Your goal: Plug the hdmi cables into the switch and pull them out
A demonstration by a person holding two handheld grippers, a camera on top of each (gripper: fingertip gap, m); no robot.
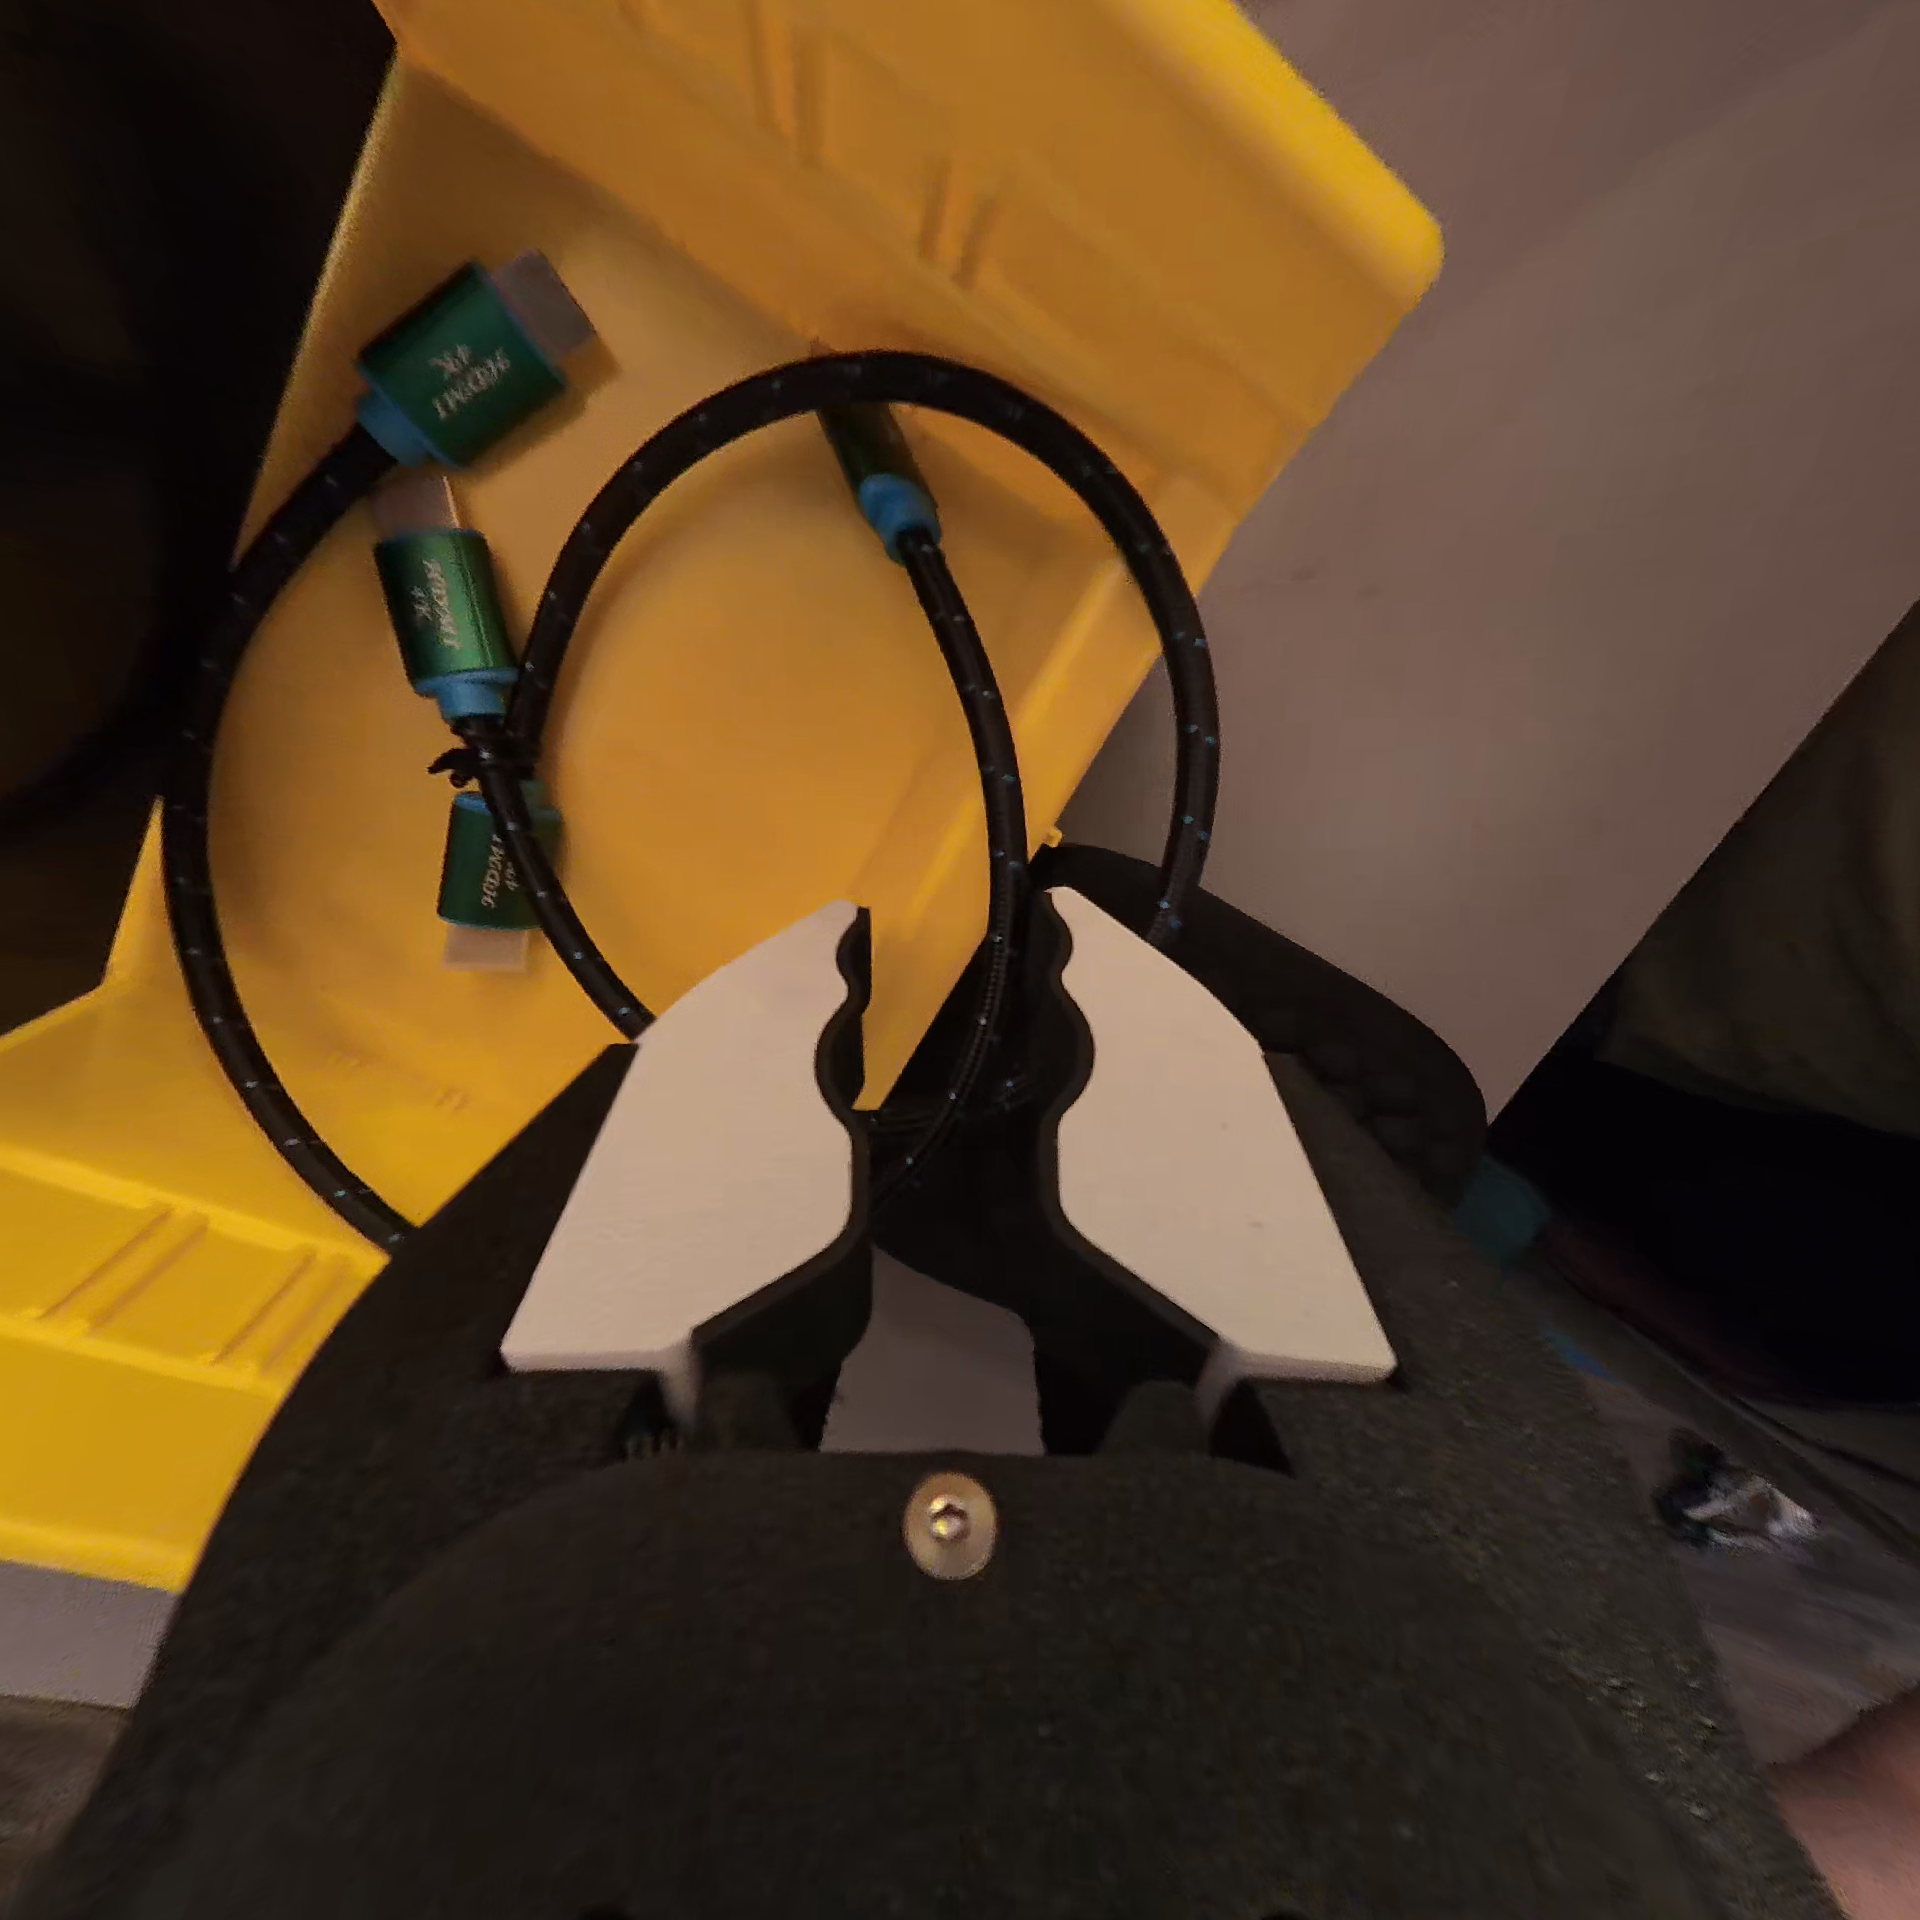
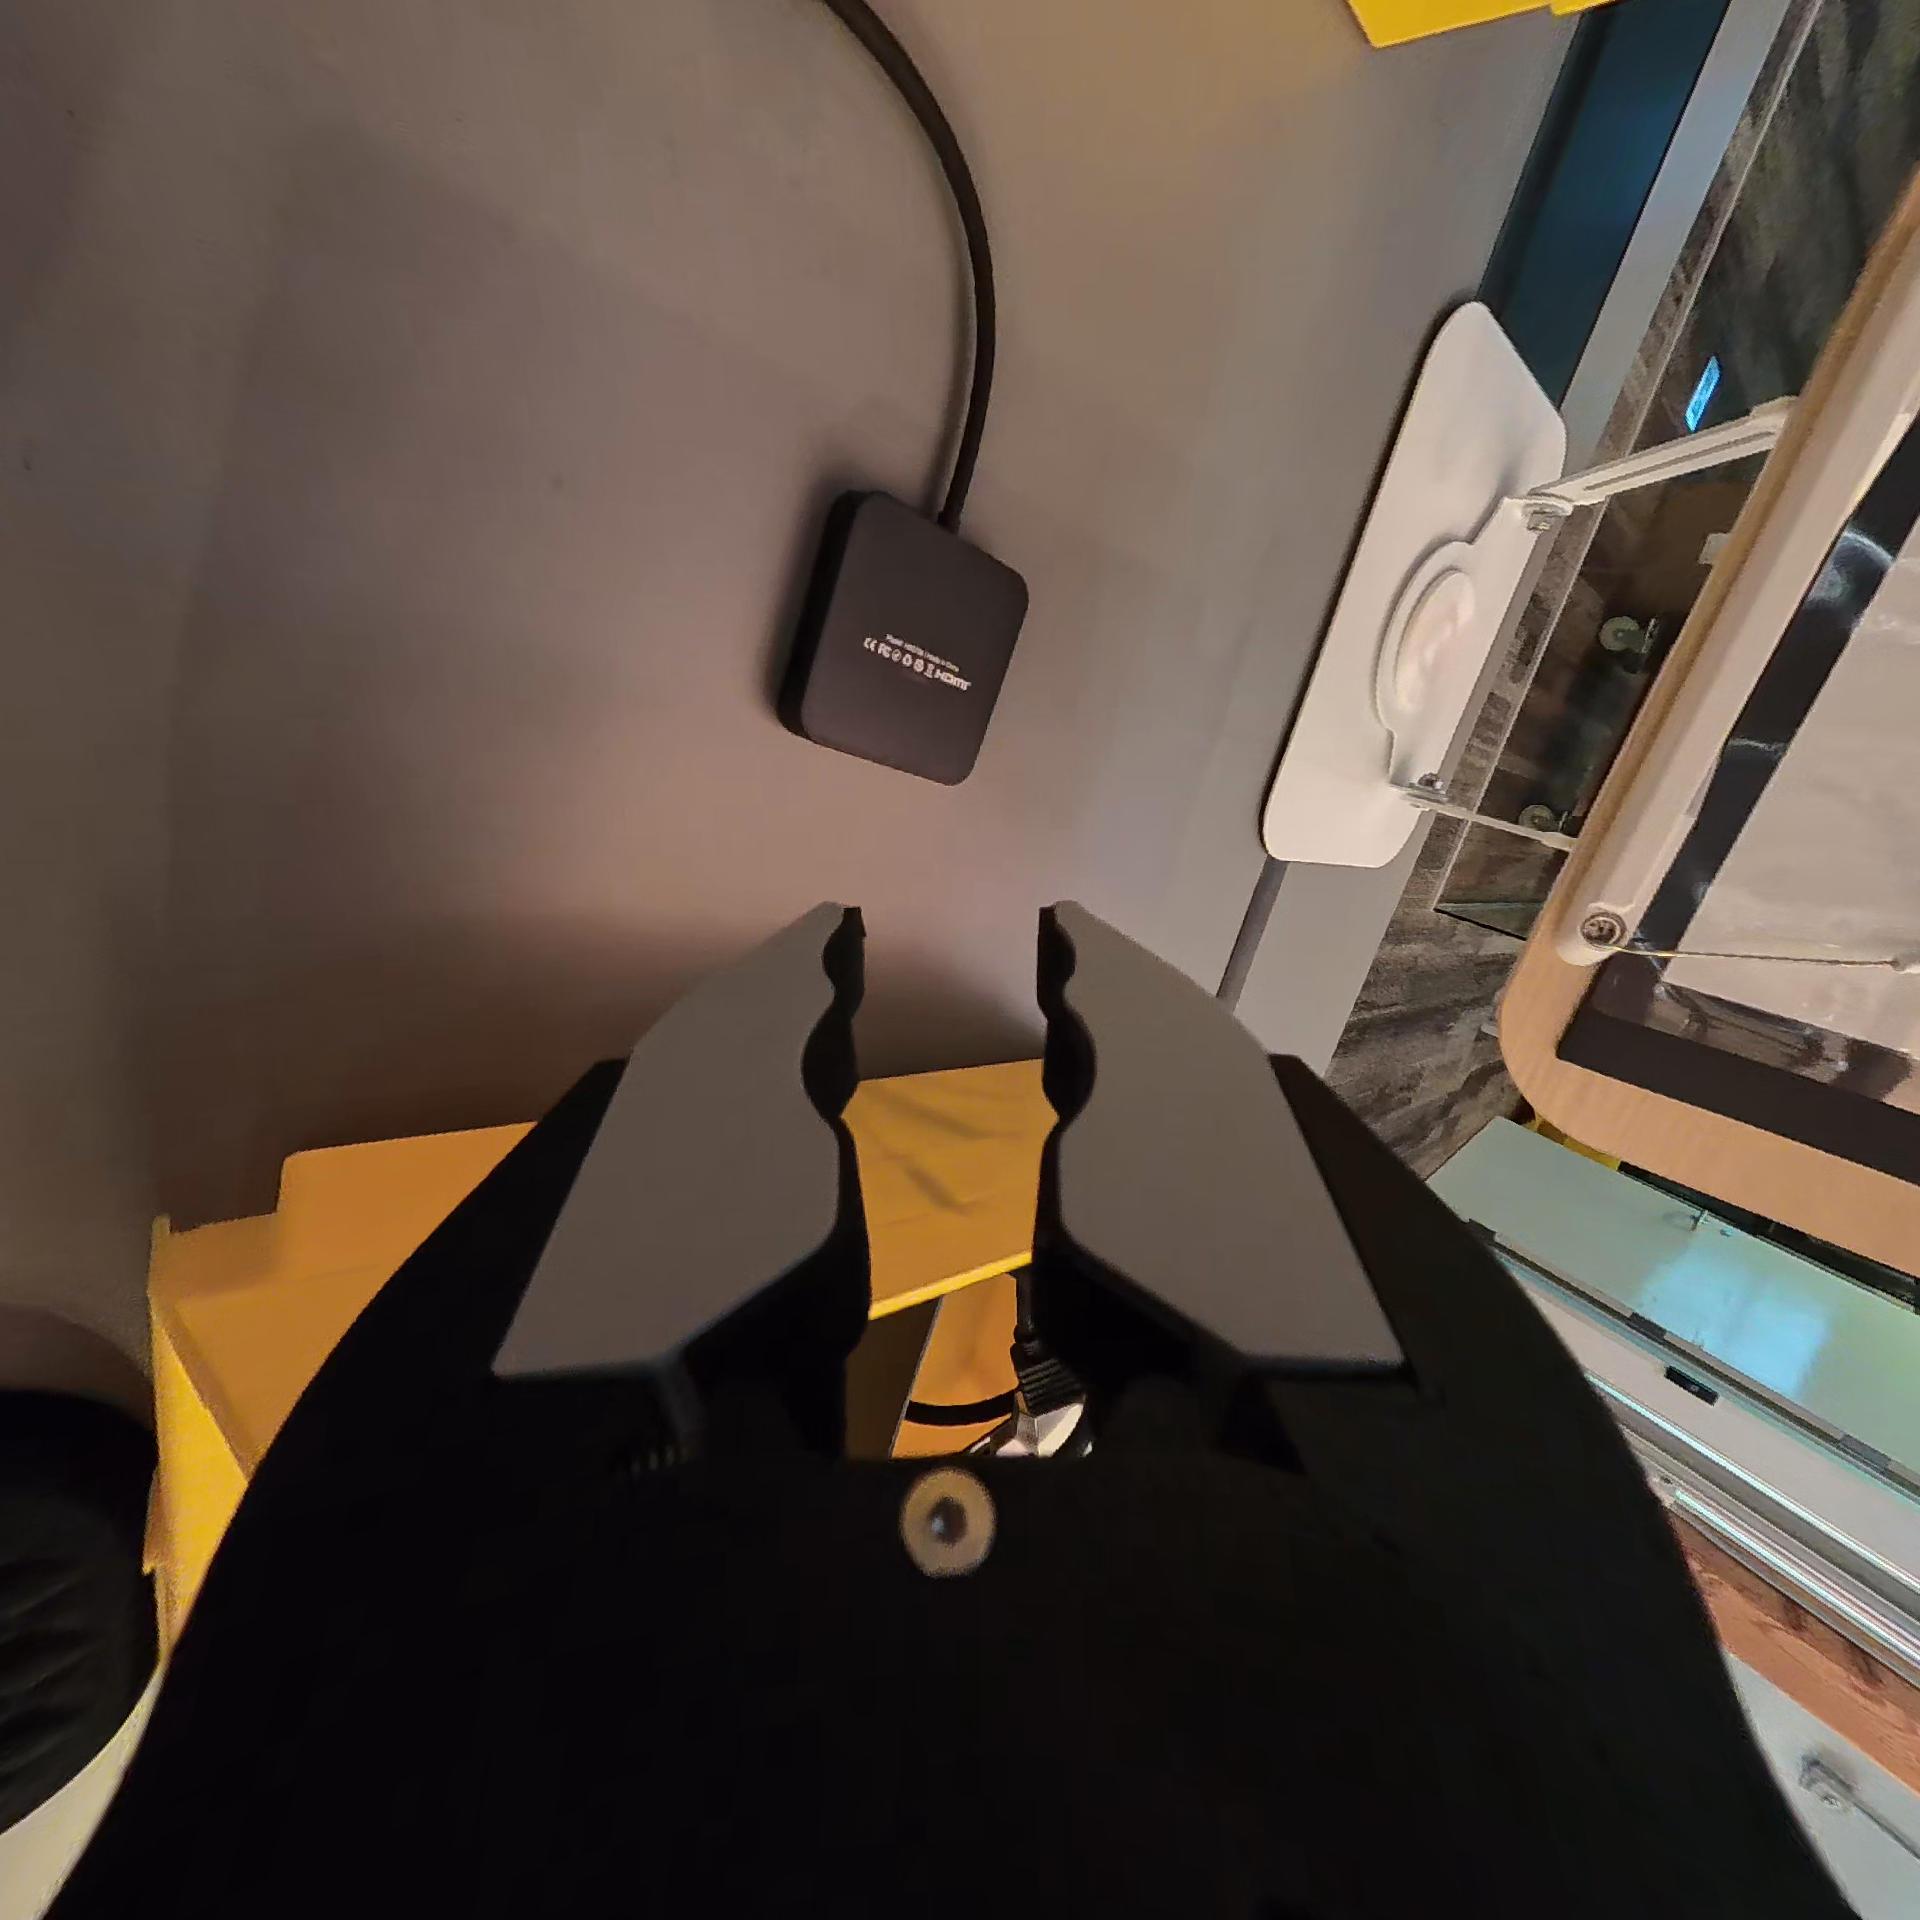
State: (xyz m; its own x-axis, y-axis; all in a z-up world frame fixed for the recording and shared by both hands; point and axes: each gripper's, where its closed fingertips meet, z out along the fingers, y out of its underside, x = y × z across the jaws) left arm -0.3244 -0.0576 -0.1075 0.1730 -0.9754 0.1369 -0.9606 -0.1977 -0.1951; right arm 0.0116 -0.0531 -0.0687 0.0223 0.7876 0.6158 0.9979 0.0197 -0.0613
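Left claw (image 1: 951,920): nearest the lens, part open; a braided black cable (image 1: 977,727) runs between its fingers, but whether they pinch it I cannot tell.
Right claw (image 2: 951,920): part open and holding nothing, poised over the grey desk (image 2: 416,520) short of the switch (image 2: 902,636).
Switch: one small black box lying flat on the desk, its own lead curving away, no HDMI cable plugged in.
Cables: green plugs lie on the yellow bin (image 1: 831,156); I count four, namely an upper one (image 1: 468,364), a middle one (image 1: 447,613), a lower one (image 1: 488,862), and one half hidden behind the loop (image 1: 878,468).
Cable count: likely two, judging from four ends.
Tangle risk: loops overlap, so lifting one may drag its neighbour off the bin.
Slip risk: gripping cord instead of plug gives poor aim at the port.
Switch risk: light and unheld, it may skid when pushed.
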